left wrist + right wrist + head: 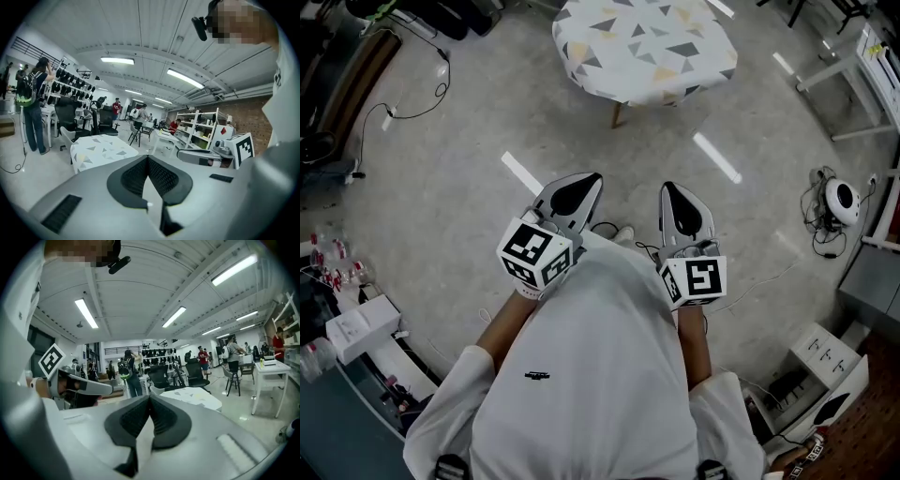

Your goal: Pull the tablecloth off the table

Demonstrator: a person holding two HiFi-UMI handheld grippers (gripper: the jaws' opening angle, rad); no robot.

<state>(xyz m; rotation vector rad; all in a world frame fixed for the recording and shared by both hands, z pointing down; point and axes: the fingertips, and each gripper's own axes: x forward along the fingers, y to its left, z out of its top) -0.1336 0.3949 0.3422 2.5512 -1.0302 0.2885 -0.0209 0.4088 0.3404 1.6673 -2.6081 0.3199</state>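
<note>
The triangle-print tablecloth (642,47) covers its small desk (619,114), straight ahead of me across open floor and well apart from both claws. It lies slightly nearer the right claw (673,192) than the left claw (581,183). Both are closed tight on nothing (held side by side at my waist).

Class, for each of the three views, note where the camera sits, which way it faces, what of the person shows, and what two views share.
Head view: on the person's head, facing steeply down at floor and tablecloth; shirt, left gripper, right gripper show.
Left gripper view: on the left gripper, along its shut jaws; shirt at right.
Right gripper view: on the right gripper, along its shut jaws; shirt at left.
Shared: both gripper views show the tablecloth ahead.
</note>
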